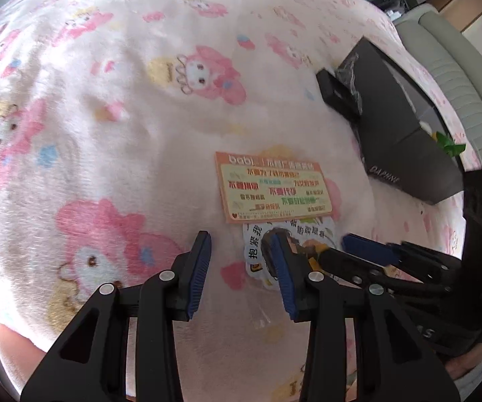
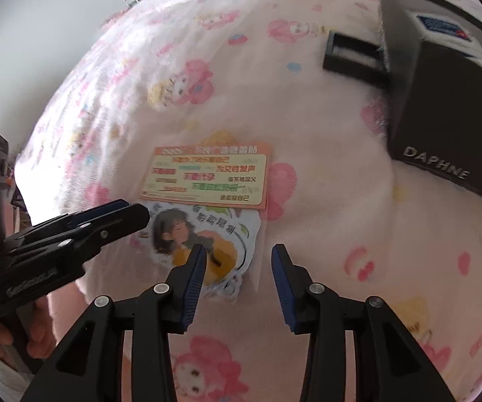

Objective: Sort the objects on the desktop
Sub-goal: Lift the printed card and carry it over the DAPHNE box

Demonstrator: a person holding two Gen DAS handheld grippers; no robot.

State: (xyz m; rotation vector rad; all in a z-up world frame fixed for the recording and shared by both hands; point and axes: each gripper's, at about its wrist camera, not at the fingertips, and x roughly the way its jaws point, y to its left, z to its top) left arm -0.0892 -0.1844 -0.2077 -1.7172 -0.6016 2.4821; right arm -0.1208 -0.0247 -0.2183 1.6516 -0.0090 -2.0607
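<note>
An orange printed card point(image 1: 272, 191) point(image 2: 207, 176) lies flat on the pink cartoon blanket point(image 1: 124, 117). Just below it lies a white sticker of a cartoon girl point(image 1: 311, 234) point(image 2: 201, 234) in a clear sleeve. My left gripper point(image 1: 239, 244) is open and low over the sticker's left edge; its right finger covers part of the sticker and the pads press on nothing. It shows side-on in the right wrist view point(image 2: 137, 212). My right gripper point(image 2: 239, 254) is also open, its left finger over the sticker's lower right. The left wrist view shows it from the side point(image 1: 351, 243).
A black DAPHNE box point(image 1: 405, 134) point(image 2: 442, 100) stands on the blanket to the right, with a small black open box point(image 1: 336, 97) point(image 2: 354, 57) against it. Something green point(image 1: 448, 144) lies in the big box. A grey cushion edge point(image 1: 458, 77) is beyond. A hand point(image 2: 36, 331) holds the left gripper.
</note>
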